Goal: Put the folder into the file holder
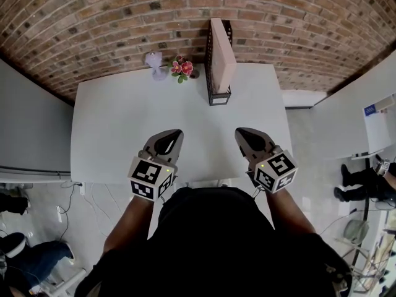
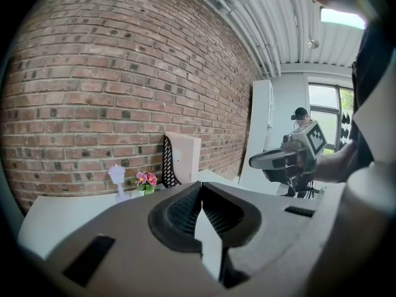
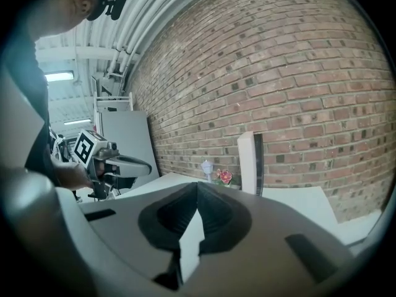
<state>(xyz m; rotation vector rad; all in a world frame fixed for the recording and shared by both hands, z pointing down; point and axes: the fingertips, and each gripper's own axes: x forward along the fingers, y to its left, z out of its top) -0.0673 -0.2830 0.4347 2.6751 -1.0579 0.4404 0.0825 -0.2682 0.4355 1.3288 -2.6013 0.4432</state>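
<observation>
1. In the head view alone, both tools are seen from above. The left hand-held gripper (image 1: 177, 132) and the right hand-held gripper (image 1: 239, 131) are held over the near edge of the white surface (image 1: 117, 129). They are well apart, and each carries a cube with black-and-white square markers.
2. The jaw state is shown best by the two gripper views. The left hand-held gripper (image 2: 201, 188) is seen with its ribbed dark pads brought together at the tips and nothing between them. The right hand-held gripper (image 3: 197, 187) is likewise closed tight and empty.
3. Each tool is also caught from the side in the other's view as a smooth grey moulded shell, one at (image 2: 253, 161) and one at (image 3: 147, 165).
4. The surface is plain, matte and rectangular.
5. At its far edge, a small bunch of pink flowers (image 1: 182, 67) is seen beside a small pale ornament (image 1: 154, 60).
6. The folder (image 1: 223, 51), a flat, stiff, pale pink-beige slab, is stood upright inside the file holder (image 1: 219, 96). The holder is a narrow black box of perforated mesh set against the wall.
7. The mesh side (image 2: 167, 163) is shown clearly only in the left gripper view. In the right gripper view the folder's thin edge (image 3: 246, 163) is presented.
8. Behind everything, a rough red brick wall (image 1: 124, 17) is seen. Ceiling pipes are visible only in the gripper views.
</observation>
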